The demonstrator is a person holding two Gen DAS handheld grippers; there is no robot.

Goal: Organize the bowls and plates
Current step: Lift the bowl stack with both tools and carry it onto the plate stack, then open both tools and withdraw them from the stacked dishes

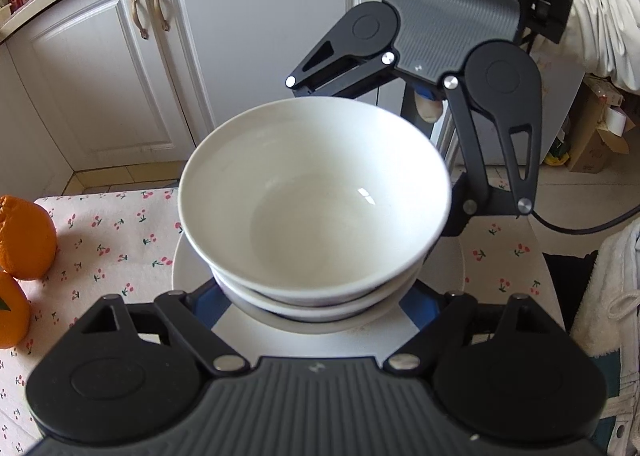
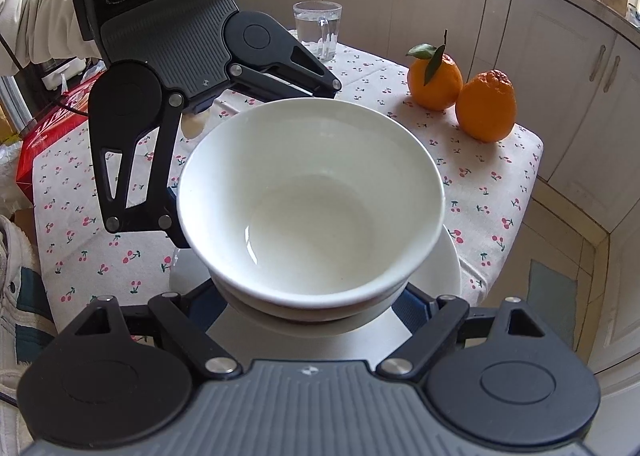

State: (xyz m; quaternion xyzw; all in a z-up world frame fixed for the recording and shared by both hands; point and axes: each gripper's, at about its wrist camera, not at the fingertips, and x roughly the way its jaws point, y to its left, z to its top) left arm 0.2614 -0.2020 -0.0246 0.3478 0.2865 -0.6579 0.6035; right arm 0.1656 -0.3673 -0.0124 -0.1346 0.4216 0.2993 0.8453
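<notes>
Two oranges (image 2: 460,96) and a glass mug (image 2: 318,30) stand beyond the stacked bowls (image 2: 310,200).

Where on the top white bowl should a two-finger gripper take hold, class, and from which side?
Grip the top bowl by its thin rim, coming from above: one finger inside, one outside the wall. It sits nested in a lower bowl on a plate, so only rim and upper wall are free. The side toward the oranges looks clear of both grippers.

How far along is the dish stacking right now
Done: two white ceramic bowls sit nested on the white plate. In hand: the left gripper and right gripper flank the stack from opposite sides; whether they grip is hidden. Left: possibly moving the stack.
</notes>
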